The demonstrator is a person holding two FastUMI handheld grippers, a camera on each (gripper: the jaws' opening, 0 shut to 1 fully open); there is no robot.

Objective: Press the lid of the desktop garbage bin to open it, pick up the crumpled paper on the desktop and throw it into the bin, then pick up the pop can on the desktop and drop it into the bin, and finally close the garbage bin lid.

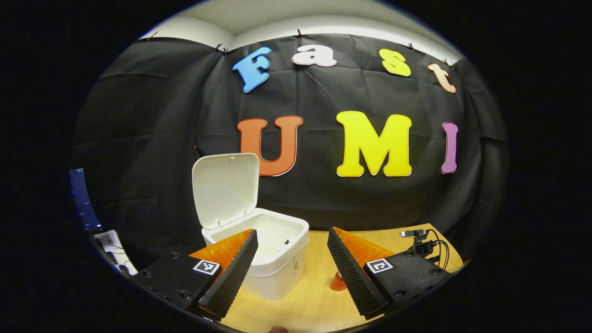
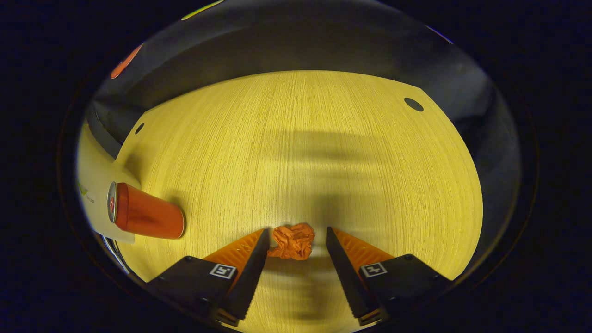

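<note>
In the left gripper view, the left gripper (image 1: 292, 240) sits at the bottom of the frame with its 2 fingers spread wide and nothing between them. Just beyond its left finger, at lower centre-left, stands the white desktop garbage bin (image 1: 277, 263) on the wooden desktop (image 1: 314, 300). Its lid (image 1: 225, 188) is raised and stands upright behind the opening, hinged at the back edge, so the pale inside of the bin shows. The left finger overlaps the bin's near rim in the picture; whether it touches cannot be told. Between the bin and the right finger, low on the desktop, a small orange piece (image 1: 338, 282) shows, partly hidden by the finger; what it is cannot be told. At the far right edge of the desktop lies a small black device with cables (image 1: 423, 245).

In the right gripper view, the right gripper (image 2: 296, 238) points down at the desktop (image 2: 300, 138), fingers parted. The crumpled paper (image 2: 292, 241), orange, lies on the wood at lower centre, between the 2 fingertips. Its left edge lies against or very near the left finger, while a gap separates it from the right finger, so it is not pinched. The pop can (image 2: 144, 211), red, shows at the left of the frame, well apart from the paper, beside a white surface (image 2: 95, 185) at the frame's edge. 2 dark round holes (image 2: 413, 104) mark the desktop's far corners.
</note>
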